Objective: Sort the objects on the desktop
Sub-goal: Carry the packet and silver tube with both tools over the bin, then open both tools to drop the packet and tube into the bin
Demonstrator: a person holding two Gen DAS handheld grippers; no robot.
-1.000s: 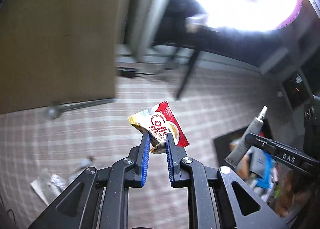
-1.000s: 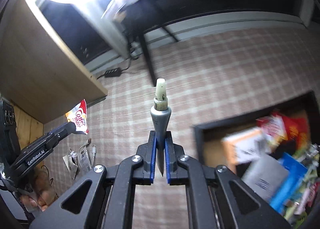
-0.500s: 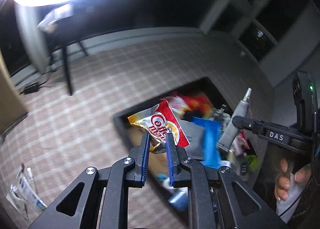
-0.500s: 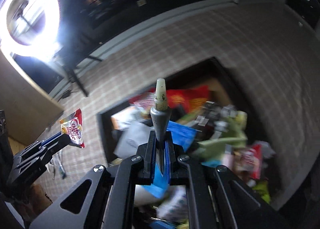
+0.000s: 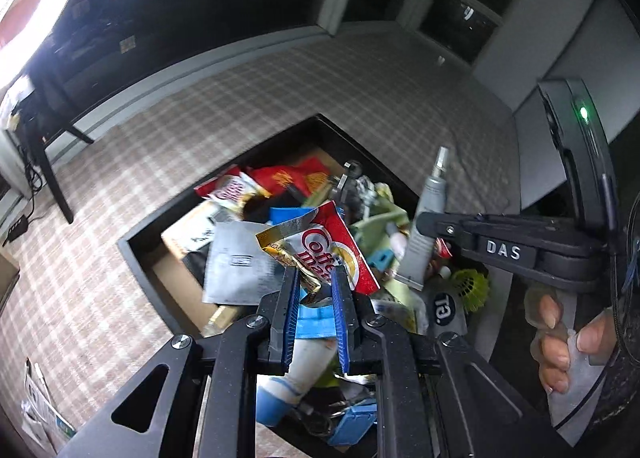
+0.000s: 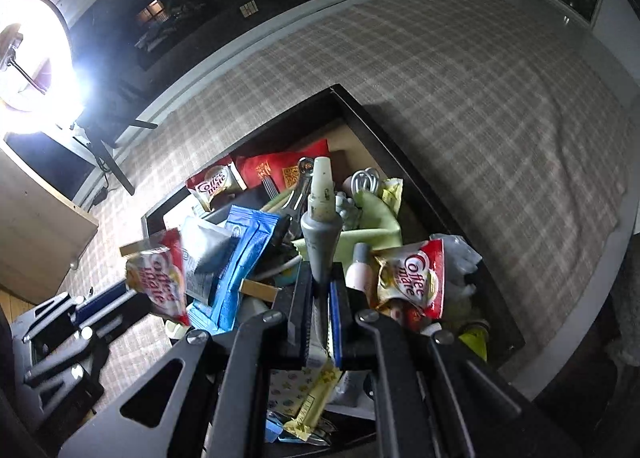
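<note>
The left tongs (image 5: pixel 315 290) are clenched on a crumpled red, white and gold Coffee-mate sachet (image 5: pixel 328 254), pinched by its lower end between the blue pads so that the packet stands up above the fingertips. The right tongs (image 6: pixel 320 290) are clenched on a grey squeeze tube with a cream nozzle (image 6: pixel 320 225), gripped near its flat tail with the nozzle pointing away from the camera.

Both held things hang over a dark rectangular tray (image 6: pixel 384 125) that lies on a beige checked carpet (image 6: pixel 500 97). The tray is heaped: two more Coffee-mate sachets, one at the tray's far left corner (image 6: pixel 214 181) and one to the right of the grey tube (image 6: pixel 416 282), a blue foil packet (image 6: pixel 240 258) to the left of the tube, a red packet with gold print (image 6: pixel 280 167) at the far side, and a pale green cloth (image 6: pixel 376 221). In the left wrist view a person's hand (image 5: pixel 560 342) grips the right tool's handle at the tray's right side.
</note>
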